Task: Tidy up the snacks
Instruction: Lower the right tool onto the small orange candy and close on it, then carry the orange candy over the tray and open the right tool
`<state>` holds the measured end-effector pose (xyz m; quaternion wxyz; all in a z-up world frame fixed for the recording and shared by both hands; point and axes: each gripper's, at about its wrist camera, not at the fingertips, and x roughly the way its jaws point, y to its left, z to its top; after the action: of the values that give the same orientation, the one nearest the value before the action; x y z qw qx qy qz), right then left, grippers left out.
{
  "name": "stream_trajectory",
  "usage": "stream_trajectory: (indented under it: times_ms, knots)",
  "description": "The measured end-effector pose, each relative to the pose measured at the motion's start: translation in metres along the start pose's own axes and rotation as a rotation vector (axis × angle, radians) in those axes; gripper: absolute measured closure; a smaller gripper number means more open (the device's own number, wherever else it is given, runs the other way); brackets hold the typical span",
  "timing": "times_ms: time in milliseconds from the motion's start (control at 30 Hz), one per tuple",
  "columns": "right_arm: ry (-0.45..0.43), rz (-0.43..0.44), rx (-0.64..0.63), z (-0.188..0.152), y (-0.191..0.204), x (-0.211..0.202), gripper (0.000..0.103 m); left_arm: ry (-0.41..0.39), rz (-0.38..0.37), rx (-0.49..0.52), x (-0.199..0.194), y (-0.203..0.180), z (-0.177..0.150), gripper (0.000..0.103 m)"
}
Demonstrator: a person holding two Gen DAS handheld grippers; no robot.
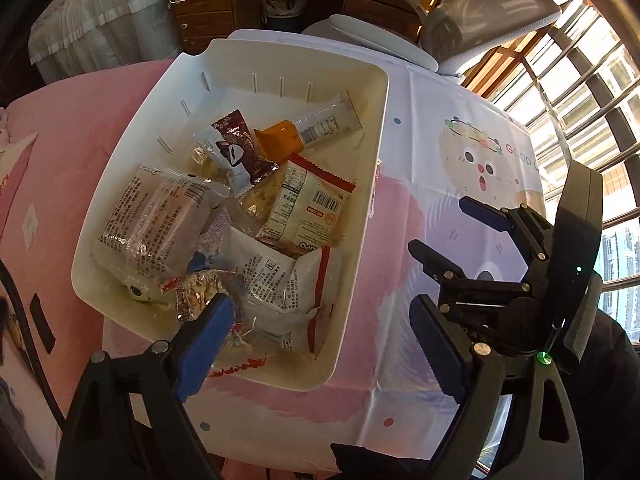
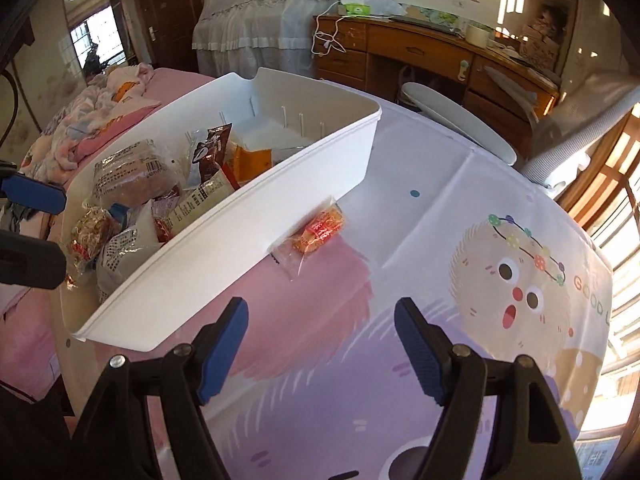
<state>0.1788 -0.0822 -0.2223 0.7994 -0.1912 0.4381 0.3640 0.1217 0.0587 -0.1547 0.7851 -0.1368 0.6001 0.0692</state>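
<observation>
A home bedroom: pink bed [image 2: 168, 80], wooden desk [image 2: 420, 52].

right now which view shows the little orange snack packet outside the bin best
The right wrist view: the orange snack packet lies on the tablecloth against the white bin wall, in plain sight. In the left wrist view the bin's rim hides it almost entirely.

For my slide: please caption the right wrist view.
Open right gripper above tablecloth; one orange snack packet outside white bin.
</observation>
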Motion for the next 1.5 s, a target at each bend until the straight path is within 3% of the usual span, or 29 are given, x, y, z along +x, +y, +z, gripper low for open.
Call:
stream_trajectory:
  times_ms: [400, 767, 1167, 1233, 1500]
  knots:
    - [-0.012, 0.011, -0.255, 0.020, 0.005, 0.049, 0.027, 0.019, 0.105, -0.020, 0.008, 0.000, -0.004, 0.014]
    - [-0.001, 0.066, -0.303, 0.036, 0.000, 0.075, 0.027, 0.012, 0.102, 0.015, 0.014, -0.007, 0.004, 0.014]
    - [0.019, 0.100, -0.319, 0.040, -0.005, 0.094, 0.028, 0.012, 0.109, -0.048, 0.012, 0.008, 0.001, 0.014]
    - [0.022, 0.121, -0.314, 0.040, -0.006, 0.094, 0.032, 0.011, 0.105, -0.051, 0.012, 0.008, 0.001, 0.014]
    - [0.029, 0.143, -0.298, 0.043, -0.005, 0.091, 0.067, -0.003, 0.093, -0.051, 0.007, 0.007, 0.004, 0.014]
